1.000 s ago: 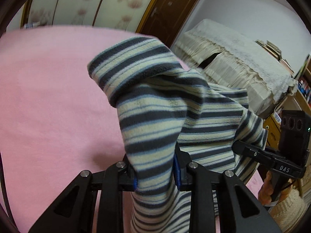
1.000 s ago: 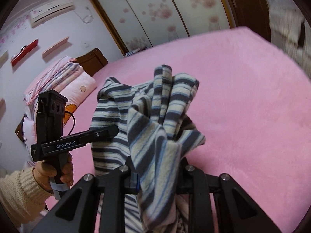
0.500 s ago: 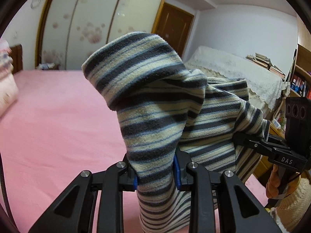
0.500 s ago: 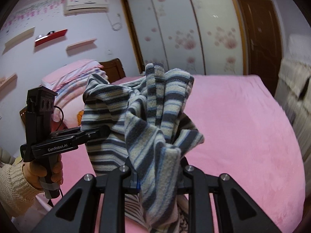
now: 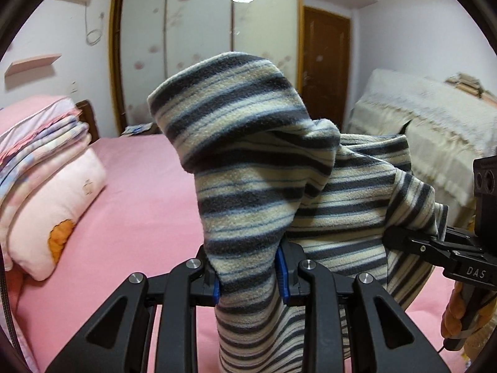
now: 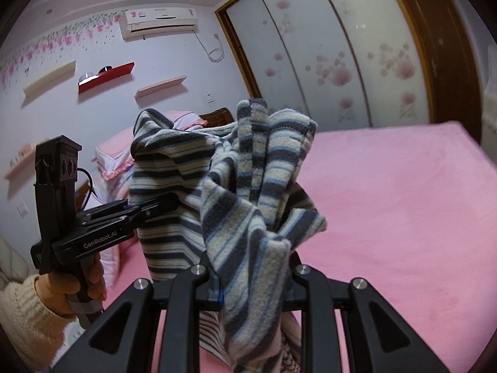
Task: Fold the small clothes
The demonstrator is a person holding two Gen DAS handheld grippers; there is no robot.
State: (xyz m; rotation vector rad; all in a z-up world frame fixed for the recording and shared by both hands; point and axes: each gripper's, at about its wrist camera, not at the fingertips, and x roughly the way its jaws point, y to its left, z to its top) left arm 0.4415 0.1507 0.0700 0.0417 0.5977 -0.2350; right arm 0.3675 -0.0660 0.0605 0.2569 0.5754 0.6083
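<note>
Both claws are clamped on the same striped fleece garment, holding it up in the air over the pink bed. Left claw pinches a bunched fold between its blue pads. Right claw grips another bunch, cloth spilling over and below its jaws.

Handling, my read: light, soft, thick pile, zero stiffness. It drapes and sags between the two grips, so it won't hold any shape until laid flat. Fleece has decent friction, so slip looks unlikely, and it isn't fragile.

Grip points: both holds are on wads, not clean edges. Better to take corners or a hem, single layer, well apart, so the span pulls flat. Which garment part each claw has, can't tell.
</note>
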